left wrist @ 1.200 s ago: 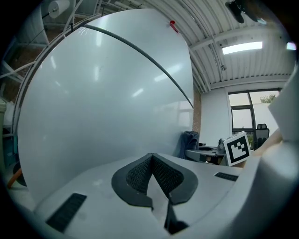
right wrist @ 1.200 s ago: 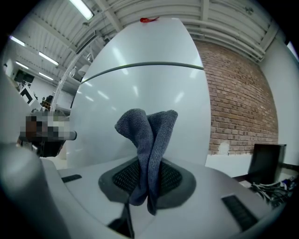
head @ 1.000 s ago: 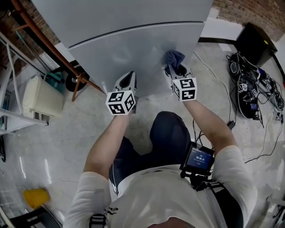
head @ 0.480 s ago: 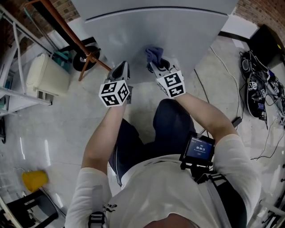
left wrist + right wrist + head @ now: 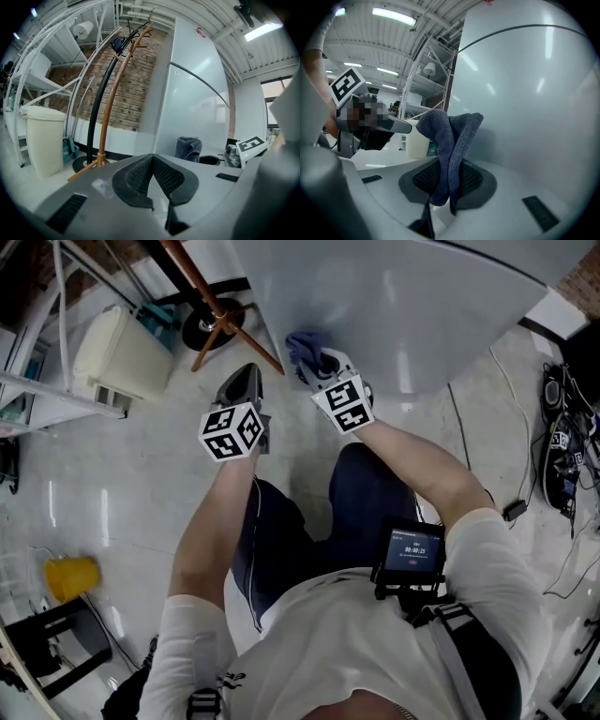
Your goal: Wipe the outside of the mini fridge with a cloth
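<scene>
The silver-grey mini fridge (image 5: 412,306) fills the top of the head view, its door seam showing in the right gripper view on the fridge (image 5: 534,93). My right gripper (image 5: 323,367) is shut on a blue-grey cloth (image 5: 302,348), which it holds against the fridge's lower left part. The folded cloth (image 5: 447,150) stands up between the jaws close to the fridge wall. My left gripper (image 5: 246,385) hangs beside it to the left, shut and holding nothing. In the left gripper view the cloth (image 5: 188,147) shows ahead by the fridge (image 5: 192,103).
A wooden coat stand (image 5: 220,315) with a round black base (image 5: 211,326) leans just left of the fridge. A cream bin (image 5: 117,357) and white shelving (image 5: 37,381) stand further left. A yellow cup (image 5: 70,577) sits on the floor. Cables (image 5: 567,456) lie at the right.
The right gripper has carried the cloth leftward and down across the fridge toward its lower left corner. The left gripper moved left along with it, still shut.
</scene>
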